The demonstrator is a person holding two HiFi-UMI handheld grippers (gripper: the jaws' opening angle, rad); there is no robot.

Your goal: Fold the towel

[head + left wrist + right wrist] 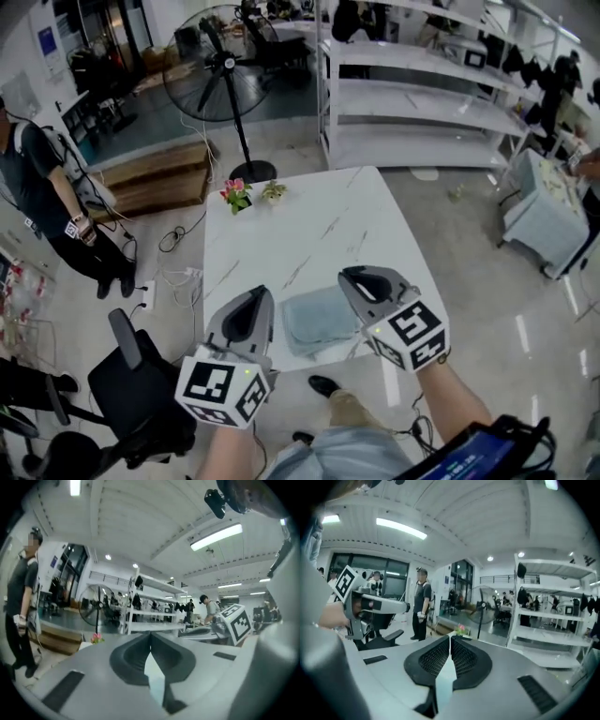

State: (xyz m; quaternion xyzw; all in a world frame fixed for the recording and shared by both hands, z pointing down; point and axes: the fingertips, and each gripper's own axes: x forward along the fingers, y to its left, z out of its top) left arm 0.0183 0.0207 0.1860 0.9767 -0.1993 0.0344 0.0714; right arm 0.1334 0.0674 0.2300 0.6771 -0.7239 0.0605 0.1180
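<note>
Left: left gripper [255, 298], held over the near edge of the white table [309, 211], jaws closed tip to tip with nothing between them. Centre: folded grey-blue towel [317, 321], flat on the table near its front edge. Right: right gripper [351, 277], jaws together, empty.

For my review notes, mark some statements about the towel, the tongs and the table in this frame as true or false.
1. The towel lies folded on the table. True.
2. The right tongs grip the towel. False: they are shut on nothing.
3. The left tongs are wide open. False: their tips meet, with nothing between them.
4. Two small potted plants stand at the table's far edge. True.
5. The fan stands on the table. False: it stands on the floor beyond it.
</note>
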